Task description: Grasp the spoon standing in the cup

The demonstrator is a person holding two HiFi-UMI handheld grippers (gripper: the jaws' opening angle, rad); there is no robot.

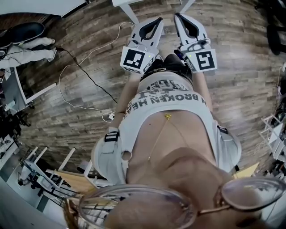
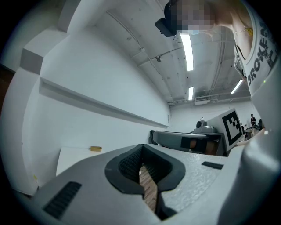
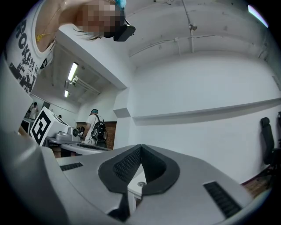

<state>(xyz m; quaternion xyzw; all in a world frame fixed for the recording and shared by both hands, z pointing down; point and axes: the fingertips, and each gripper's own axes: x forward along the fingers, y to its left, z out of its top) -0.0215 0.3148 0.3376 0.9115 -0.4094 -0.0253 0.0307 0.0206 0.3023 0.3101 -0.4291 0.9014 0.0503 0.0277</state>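
Task status: not begun. Neither the spoon nor the cup appears in any view, so their position cannot be stated. Judged from the pictures, the whole sequence of locating, approaching and grasping remains. The left gripper [image 1: 157, 21] and the right gripper [image 1: 178, 17] are held side by side at 12 o'clock in the head view, close together but not touching. They hang over the wooden floor [image 1: 237, 94], each with its marker cube [image 1: 134, 59] toward the person's torso. In the left gripper view the fingers [image 2: 125, 169] meet at the tips and hold nothing; only floor boards show through the gap behind the tips. In the right gripper view the fingers likewise meet at the tips and are empty, with a pale surface visible through the gap. Both grippers face a plain white wall [image 2: 88, 70] with a ledge [image 2: 101, 105] running along it. Clearance: the floor from 12 to 3 o'clock of the grippers is open. Loose cables [image 1: 85, 76] lie on the floor at 9 to 10 o'clock. Two white legs [image 1: 127, 11] stand just beyond the fingertips at 12 o'clock, probably those of a desk, though its top is out of frame. Racks [image 1: 272, 134] crowd the frame at 3 o'clock and at 7 to 8 o'clock. The fingers must open before any grasp.
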